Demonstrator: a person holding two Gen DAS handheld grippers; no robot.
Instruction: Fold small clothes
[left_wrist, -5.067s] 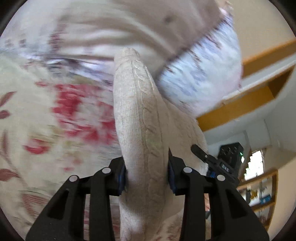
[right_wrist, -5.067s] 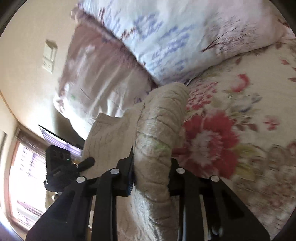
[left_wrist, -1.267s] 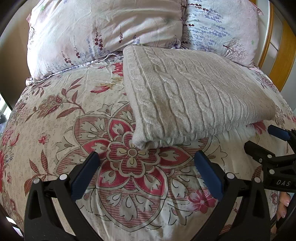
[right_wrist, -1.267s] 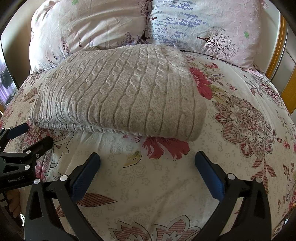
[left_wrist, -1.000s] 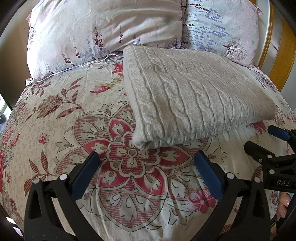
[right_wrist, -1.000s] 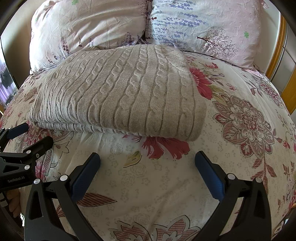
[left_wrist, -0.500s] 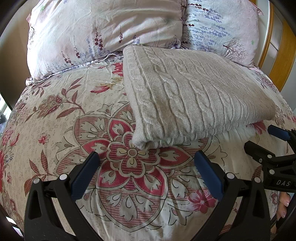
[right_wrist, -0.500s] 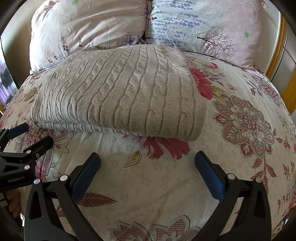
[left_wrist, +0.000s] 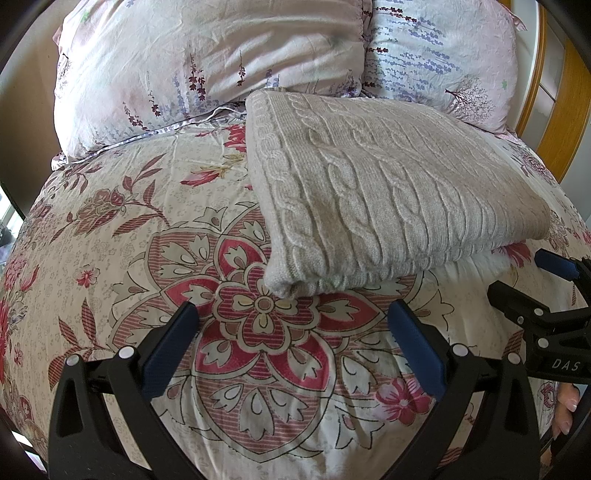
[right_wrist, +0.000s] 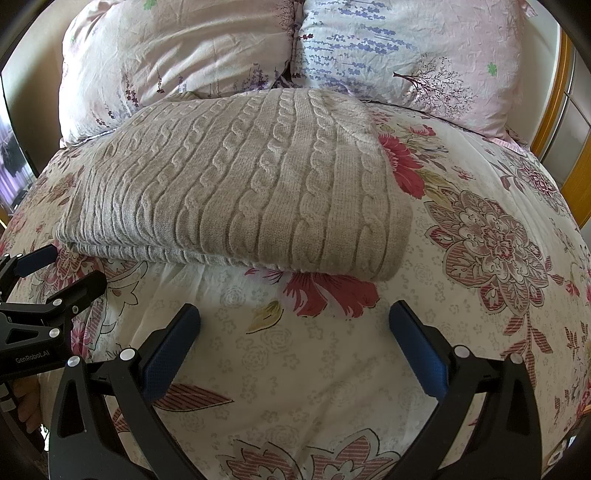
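A beige cable-knit sweater (left_wrist: 369, 188) lies folded into a flat rectangle on the floral bedspread (left_wrist: 110, 236), its far edge against the pillows. It also shows in the right wrist view (right_wrist: 240, 192). My left gripper (left_wrist: 291, 339) is open and empty, just short of the sweater's near left corner. My right gripper (right_wrist: 295, 339) is open and empty, a little back from the sweater's near right edge. Each gripper shows at the edge of the other's view: the right gripper (left_wrist: 546, 295), the left gripper (right_wrist: 48, 280).
Two floral pillows (left_wrist: 207, 62) (right_wrist: 399, 55) lean at the head of the bed behind the sweater. A wooden frame (left_wrist: 565, 96) stands at the right. The bedspread (right_wrist: 480, 236) stretches to both sides of the sweater.
About five seconds ago both grippers were shut on the sweater and held it up. Now it lies folded and both are open. Nothing has moved in the last second.
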